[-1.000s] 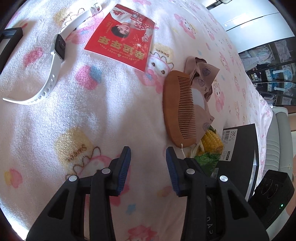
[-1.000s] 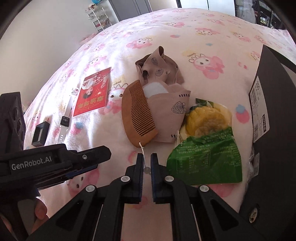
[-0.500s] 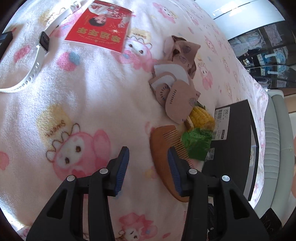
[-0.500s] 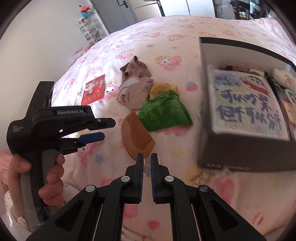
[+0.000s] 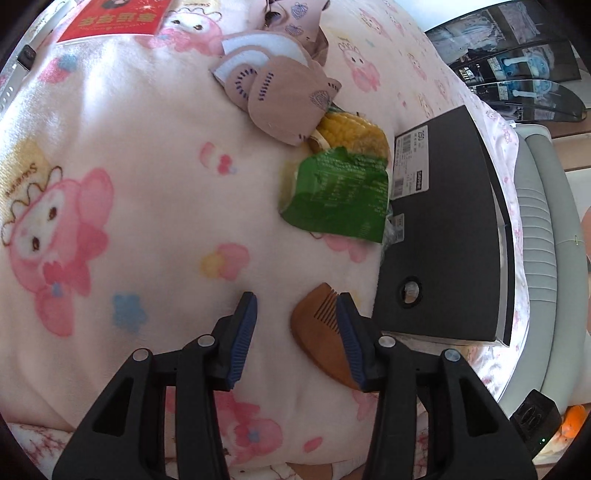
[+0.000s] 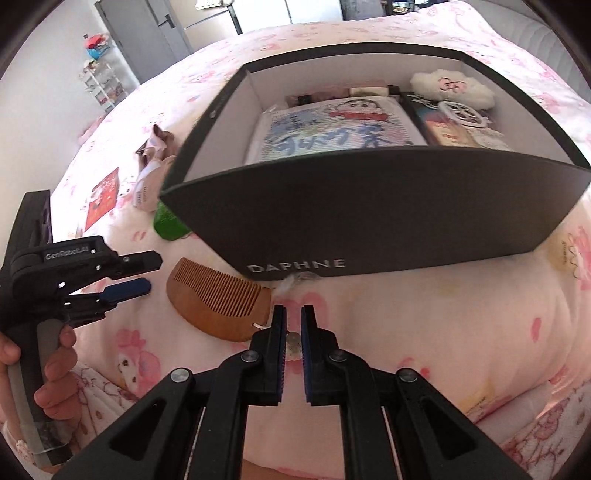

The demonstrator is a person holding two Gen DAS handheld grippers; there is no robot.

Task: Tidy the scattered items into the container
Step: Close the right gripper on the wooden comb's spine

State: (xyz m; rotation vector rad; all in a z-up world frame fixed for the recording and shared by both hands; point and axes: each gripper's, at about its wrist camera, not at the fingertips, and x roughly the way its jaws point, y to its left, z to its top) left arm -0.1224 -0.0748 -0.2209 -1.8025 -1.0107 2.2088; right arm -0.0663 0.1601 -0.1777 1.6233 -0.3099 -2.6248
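Observation:
A wooden comb [image 6: 218,303] hangs from its small charm, which my right gripper [image 6: 292,318] is shut on, in front of the black box [image 6: 369,210]. The comb also shows in the left wrist view [image 5: 320,332], just inside my open, empty left gripper [image 5: 295,306], beside the box [image 5: 443,229]. The left gripper shows in the right wrist view [image 6: 133,273], left of the comb. On the pink blanket lie a green corn packet [image 5: 334,192], beige face masks [image 5: 280,92] and a red card [image 5: 114,18].
The box holds a cartoon-print pack [image 6: 332,129], a fluffy white item [image 6: 452,88] and other small things. A white watch [image 5: 22,62] lies at the far left. A grey headboard [image 5: 543,236] runs along the right.
My right gripper has carried the comb by its charm from beside the masks to the front of the box. The left gripper followed toward the box and stayed open.

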